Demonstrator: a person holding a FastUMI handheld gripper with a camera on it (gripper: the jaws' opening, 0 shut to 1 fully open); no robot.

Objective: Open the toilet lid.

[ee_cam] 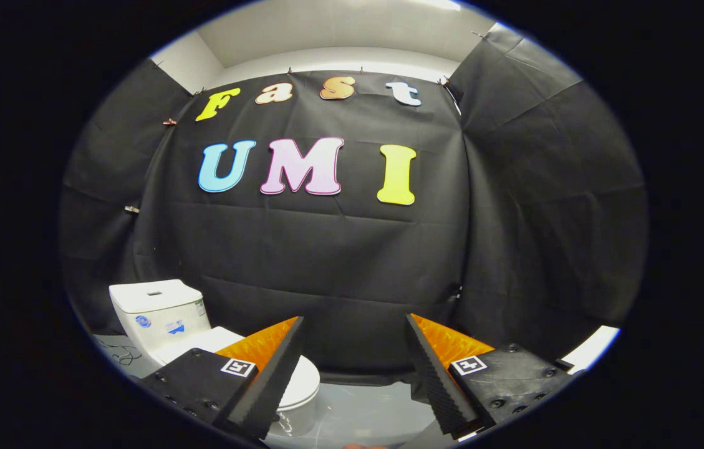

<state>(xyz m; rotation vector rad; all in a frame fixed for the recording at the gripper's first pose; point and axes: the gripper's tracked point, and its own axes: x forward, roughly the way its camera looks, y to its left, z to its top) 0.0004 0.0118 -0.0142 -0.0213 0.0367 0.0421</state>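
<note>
**Black cloth booth, white toilet low to the left, lid down**

Black cloth [339, 262] hangs in creased panels as the booth's back wall and folds round on both sides, clipped along its upper edge. Above it show a pale wall and ceiling [339, 37]. Below the cloth lies a glossy, pale grey floor [364, 411] that reflects light; a thin dark cable [122, 355] trails across it beside the cistern.

On that floor, beyond and to the left of the gripper [355, 374], stands the white toilet [202, 349]. Its boxy cistern [158, 312] sits against the cloth, with a flat top and small blue marks on its front. The toilet lid [308, 377] lies down flat over the bowl, its rounded front edge showing just past the left finger, which hides much of the seat.

Jaws stand open, well apart, with nothing between them but the cloth and floor ahead. Neither finger touches the toilet. Each finger carries a small square black-and-white marker [238, 367] on its upper face.
</note>
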